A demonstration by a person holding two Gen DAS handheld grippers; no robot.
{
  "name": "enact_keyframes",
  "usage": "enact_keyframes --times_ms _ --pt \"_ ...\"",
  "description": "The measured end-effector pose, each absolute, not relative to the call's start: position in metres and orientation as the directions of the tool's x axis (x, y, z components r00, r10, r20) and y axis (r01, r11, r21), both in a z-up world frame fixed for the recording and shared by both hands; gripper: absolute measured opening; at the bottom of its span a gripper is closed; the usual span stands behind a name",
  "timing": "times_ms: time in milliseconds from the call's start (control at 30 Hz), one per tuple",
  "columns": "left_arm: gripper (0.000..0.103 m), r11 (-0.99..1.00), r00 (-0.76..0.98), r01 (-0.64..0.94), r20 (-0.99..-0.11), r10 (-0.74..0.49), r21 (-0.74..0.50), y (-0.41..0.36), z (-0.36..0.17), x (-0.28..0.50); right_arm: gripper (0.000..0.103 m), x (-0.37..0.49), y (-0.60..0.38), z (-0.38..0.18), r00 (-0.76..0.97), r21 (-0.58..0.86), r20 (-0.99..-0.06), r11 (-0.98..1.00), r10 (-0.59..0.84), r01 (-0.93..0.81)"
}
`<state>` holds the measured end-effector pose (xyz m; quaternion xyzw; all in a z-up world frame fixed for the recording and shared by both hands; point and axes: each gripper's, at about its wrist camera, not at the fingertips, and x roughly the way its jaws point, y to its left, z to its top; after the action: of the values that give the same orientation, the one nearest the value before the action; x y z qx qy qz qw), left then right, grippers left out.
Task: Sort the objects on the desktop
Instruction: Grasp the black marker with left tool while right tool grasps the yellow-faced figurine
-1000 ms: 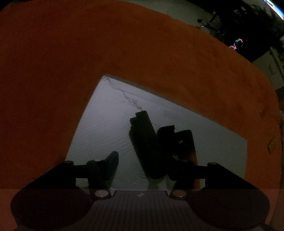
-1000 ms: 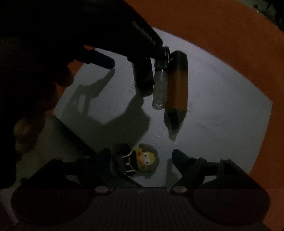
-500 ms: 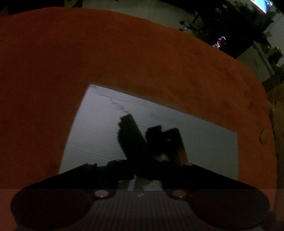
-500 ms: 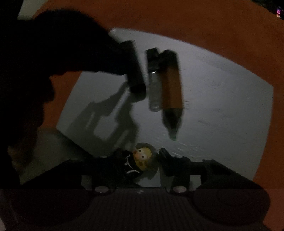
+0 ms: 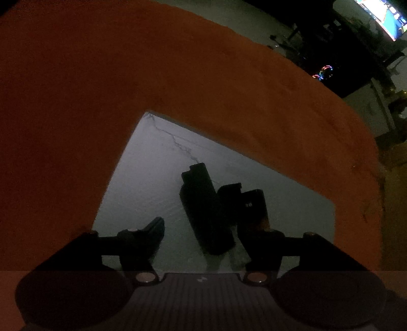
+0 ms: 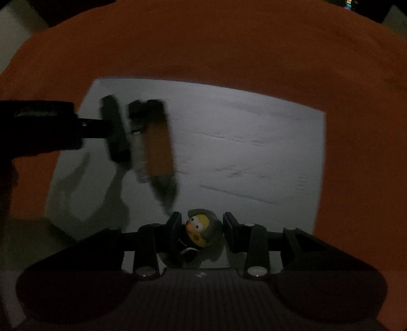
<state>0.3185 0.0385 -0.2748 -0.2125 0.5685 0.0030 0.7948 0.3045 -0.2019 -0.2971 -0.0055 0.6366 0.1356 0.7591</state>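
The scene is dim. A white board [image 5: 142, 183] lies on an orange cloth [image 5: 178, 76]. On it lie a black bar-shaped object [image 5: 206, 211], a small clear vial with a black cap [image 5: 229, 203] and an orange pen-like tube [image 5: 254, 208], side by side. My left gripper [image 5: 208, 229] is open above them, its fingers either side of the black object. In the right wrist view the same three objects [image 6: 152, 142] lie at the left. My right gripper [image 6: 202, 226] has its jaws close around a small yellow-faced duck figure [image 6: 201, 229].
The orange cloth [image 6: 229, 38] surrounds the board [image 6: 254, 140] on all sides. Beyond the cloth, dark furniture and a lit screen [image 5: 381, 15] stand at the far right. The left gripper's body [image 6: 38, 122] reaches in from the left over the board.
My left gripper closed half a second ago and has now opened again over the black object. My right gripper has narrowed around the duck figure and shifted right over the board.
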Motion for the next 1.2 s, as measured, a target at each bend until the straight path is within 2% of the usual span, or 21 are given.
enact_keyframes --times_ms 200,233,267,433,567,733,800,867,933,967,1033,1200 --pt "0.05 0.928 0.367 -0.238 -0.911 -0.188 -0.288 0.019 -0.288 0.327 0.039 0.308 -0.217 -0.297 0.177 0.163 -0.965 0.971 0.194 -0.174" --pt "0.044 0.927 0.38 -0.23 -0.904 -0.194 -0.296 0.017 -0.289 0.327 0.039 0.307 -0.218 -0.295 0.18 0.161 -0.965 0.972 0.192 -0.172" --pt "0.032 0.927 0.397 -0.215 -0.895 -0.205 -0.308 0.016 -0.291 0.326 0.039 0.305 -0.219 -0.29 0.182 0.162 -0.964 0.973 0.192 -0.167" --pt "0.029 0.947 0.415 -0.136 -0.885 -0.211 -0.29 0.011 -0.288 0.321 0.039 0.3 -0.204 -0.296 0.196 0.144 -0.965 0.975 0.176 -0.17" --pt "0.027 0.954 0.314 -0.083 -0.916 -0.248 -0.287 0.023 -0.283 0.314 0.039 0.295 -0.207 -0.292 0.193 0.133 -0.966 0.972 0.17 -0.191" --pt "0.024 0.973 0.264 0.036 -0.936 -0.231 -0.23 0.036 -0.275 0.296 0.039 0.294 -0.208 -0.287 0.191 0.122 -0.968 0.969 0.164 -0.215" --pt "0.027 0.976 0.273 0.058 -0.937 -0.218 -0.21 0.038 -0.272 0.292 0.039 0.295 -0.208 -0.287 0.192 0.114 -0.969 0.971 0.155 -0.212" --pt "0.052 0.981 0.27 0.037 -0.944 -0.191 -0.188 0.038 -0.273 0.292 0.04 0.299 -0.207 -0.289 0.2 0.097 -0.97 0.977 0.135 -0.191" --pt "0.066 0.981 0.281 0.015 -0.941 -0.19 -0.194 0.038 -0.274 0.295 0.057 0.301 -0.208 -0.289 0.205 0.1 -0.97 0.981 0.133 -0.163" --pt "0.067 0.98 0.287 0.01 -0.938 -0.195 -0.201 0.038 -0.275 0.297 0.062 0.303 -0.209 -0.289 0.208 0.114 -0.967 0.982 0.144 -0.148" --pt "0.071 0.977 0.28 0.002 -0.938 -0.204 -0.212 0.036 -0.281 0.302 0.079 0.306 -0.212 -0.289 0.215 0.14 -0.964 0.985 0.159 -0.103" --pt "0.072 0.989 0.279 0.009 -0.949 -0.147 -0.151 0.026 -0.283 0.304 0.081 0.309 -0.208 -0.298 0.17 0.151 -0.973 0.987 0.158 -0.05"
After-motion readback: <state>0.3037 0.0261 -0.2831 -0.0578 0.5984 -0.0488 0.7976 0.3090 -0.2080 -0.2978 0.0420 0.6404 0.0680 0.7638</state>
